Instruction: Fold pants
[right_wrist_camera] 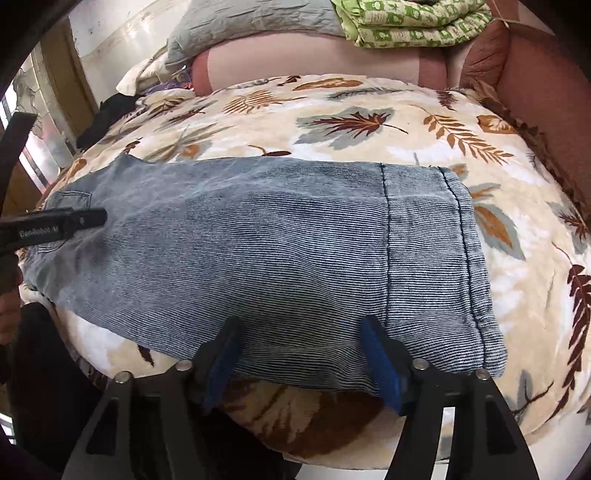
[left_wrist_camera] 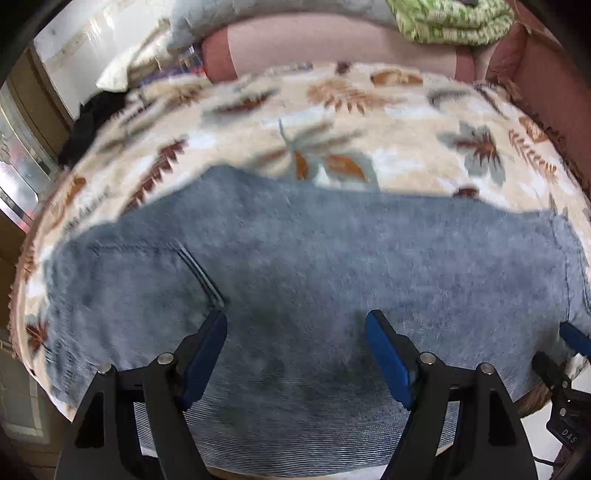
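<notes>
We see the pants (right_wrist_camera: 280, 254) lying flat on the blanket (right_wrist_camera: 369, 122), hem edge at 3 o'clock, bare blanket toward 12. Our left gripper (left_wrist_camera: 295, 325) and right gripper (right_wrist_camera: 299, 332) both gape wide, holding nothing. A side label reads "GenRobot".

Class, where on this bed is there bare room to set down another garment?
Free: leaf-print blanket between the folded blue denim pants and the pink headboard cushion, and right of the hems. Crowded: the head end with the green patterned quilt and grey pillow.
</notes>
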{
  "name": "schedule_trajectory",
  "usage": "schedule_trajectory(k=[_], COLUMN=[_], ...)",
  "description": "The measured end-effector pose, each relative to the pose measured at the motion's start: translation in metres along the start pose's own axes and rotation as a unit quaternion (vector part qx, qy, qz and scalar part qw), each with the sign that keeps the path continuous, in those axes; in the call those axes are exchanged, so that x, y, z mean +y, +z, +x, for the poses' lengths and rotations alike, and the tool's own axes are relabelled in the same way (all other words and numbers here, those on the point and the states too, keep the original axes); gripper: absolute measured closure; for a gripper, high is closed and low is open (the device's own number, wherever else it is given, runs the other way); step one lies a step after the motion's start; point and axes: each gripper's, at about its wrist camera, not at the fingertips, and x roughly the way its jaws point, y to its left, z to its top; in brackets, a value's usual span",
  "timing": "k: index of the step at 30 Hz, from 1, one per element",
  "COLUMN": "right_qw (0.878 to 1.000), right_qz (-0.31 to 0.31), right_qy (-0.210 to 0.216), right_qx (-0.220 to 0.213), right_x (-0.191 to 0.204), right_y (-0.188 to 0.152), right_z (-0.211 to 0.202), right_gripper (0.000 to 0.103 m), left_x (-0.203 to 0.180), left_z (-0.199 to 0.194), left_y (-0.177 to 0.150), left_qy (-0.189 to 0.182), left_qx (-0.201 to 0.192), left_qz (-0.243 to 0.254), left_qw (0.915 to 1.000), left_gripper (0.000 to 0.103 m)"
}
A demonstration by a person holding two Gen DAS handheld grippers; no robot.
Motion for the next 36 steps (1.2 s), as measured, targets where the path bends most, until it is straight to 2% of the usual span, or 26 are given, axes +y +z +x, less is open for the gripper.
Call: schedule_trajectory(k=[1, 2, 6, 9, 11, 14, 17, 18, 22, 25, 28, 29, 31, 33, 36], right_qw=[1.000, 1.000, 1.000, 1.000, 0.999, 0.999, 0.998, 0.997, 0.997, 0.996, 0.994, 0.994, 0.994, 0.995, 0.995], right_qz=[0.002, 0.003, 0.011, 0.023, 0.033, 0.035, 0.065, 0.069, 0.069, 0.080, 0.085, 0.086, 0.085, 0.088, 0.092], right_qy=[-0.002, -0.002, 0.011, 0.016, 0.019, 0.012, 0.012, 0.020, 0.029, 0.031, 0.046, 0.050, 0.061, 0.051, 0.029], right_qx=[-0.001, -0.001, 0.004, 0.005, -0.011, -0.017, 0.018, 0.003, -0.002, -0.029, -0.049, -0.048, -0.031, 0.001, 0.030], right_x=[0.001, 0.001, -0.005, -0.007, -0.011, -0.019, -0.035, -0.038, -0.037, -0.044, -0.048, -0.046, -0.042, -0.037, -0.034], right_y=[0.000, 0.000, 0.003, 0.011, 0.014, 0.016, 0.003, -0.001, -0.001, 0.017, 0.048, 0.055, 0.072, 0.086, 0.094], right_z=[0.000, 0.000, -0.001, -0.012, -0.023, -0.031, -0.017, -0.021, -0.037, -0.051, -0.051, -0.046, -0.026, 0.005, 0.041], right_gripper=[0.031, 0.031, 0.031, 0.032, 0.032, 0.032, 0.032, 0.032, 0.032, 0.032, 0.033, 0.035, 0.064, 0.079, 0.087], left_x=[0.000, -0.001, 0.001, 0.009, 0.009, 0.010, 0.011, 0.010, 0.011, 0.013, 0.014, 0.012, 0.010, 0.008, 0.006], left_z=[0.006, 0.010, 0.013, 0.016, 0.016, 0.015, 0.012, 0.011, 0.001, -0.007, -0.023, -0.027, -0.029, -0.029, -0.026], left_y=[-0.003, -0.007, -0.014, -0.020, -0.020, -0.018, -0.023, -0.025, -0.038, -0.036, -0.034, -0.032, -0.031, -0.031, -0.030], left_qy=[-0.003, -0.004, 0.019, -0.002, -0.004, -0.006, -0.016, -0.016, -0.021, -0.021, -0.027, -0.027, -0.027, -0.026, -0.023], left_qx=[0.012, 0.006, -0.018, -0.034, -0.036, -0.019, -0.003, -0.003, 0.009, 0.015, -0.013, -0.021, -0.024, -0.025, -0.031], left_qz=[-0.003, -0.010, -0.025, -0.038, -0.036, -0.031, -0.019, -0.015, -0.012, -0.017, -0.028, -0.025, -0.019, -0.010, 0.000], left_qw=[0.9999, 0.9999, 0.9993, 0.9987, 0.9987, 0.9993, 0.9997, 0.9998, 0.9997, 0.9995, 0.9992, 0.9991, 0.9992, 0.9993, 0.9993], left_gripper=[0.025, 0.023, 0.003, 0.002, 0.002, 0.002, 0.001, 0.001, 0.001, 0.001, 0.001, 0.001, 0.001, 0.001, 0.001])
